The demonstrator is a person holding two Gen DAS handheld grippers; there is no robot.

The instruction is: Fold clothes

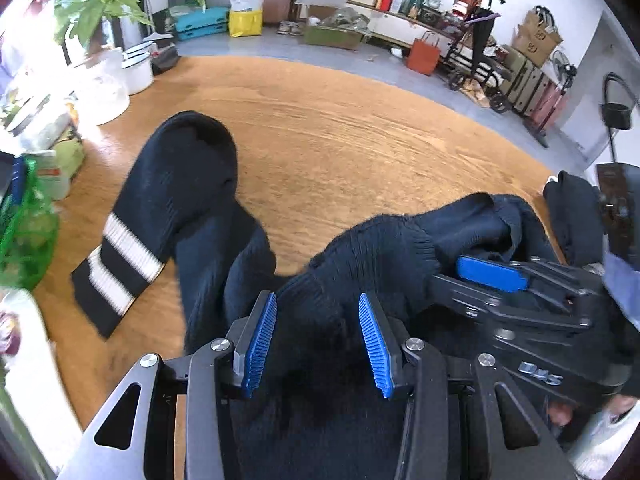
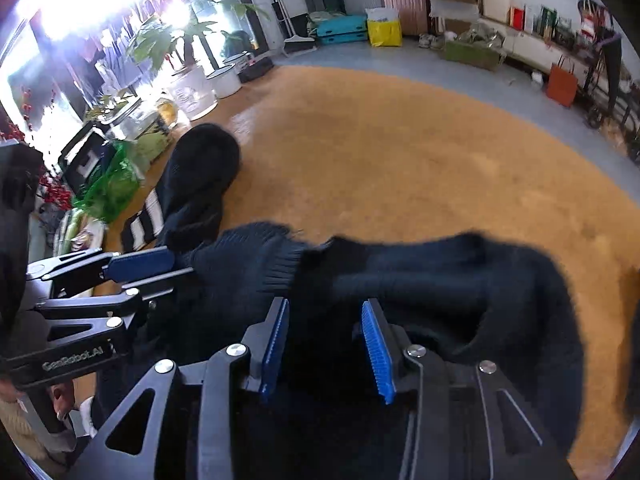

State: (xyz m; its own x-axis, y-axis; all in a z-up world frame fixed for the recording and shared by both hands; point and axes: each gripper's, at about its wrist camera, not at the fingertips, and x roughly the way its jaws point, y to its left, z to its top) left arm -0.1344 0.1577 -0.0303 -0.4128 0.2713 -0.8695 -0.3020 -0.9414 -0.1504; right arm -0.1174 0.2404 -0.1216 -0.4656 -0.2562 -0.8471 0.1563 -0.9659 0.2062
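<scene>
Tools (image 1: 318, 346) (image 2: 326, 344) side by side, spread over sweater (image 1: 192, 184).

Dark ribbed knit sweater (image 1: 360, 248), matt; glossy wooden table (image 1: 340, 140) ahead; left gripper (image 1: 316, 344) pads ridged blue rubber.

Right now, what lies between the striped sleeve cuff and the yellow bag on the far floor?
Mostly bare wooden table, then grey floor up to the yellow bag; the left wrist view shows it beyond the striped cuff.
</scene>
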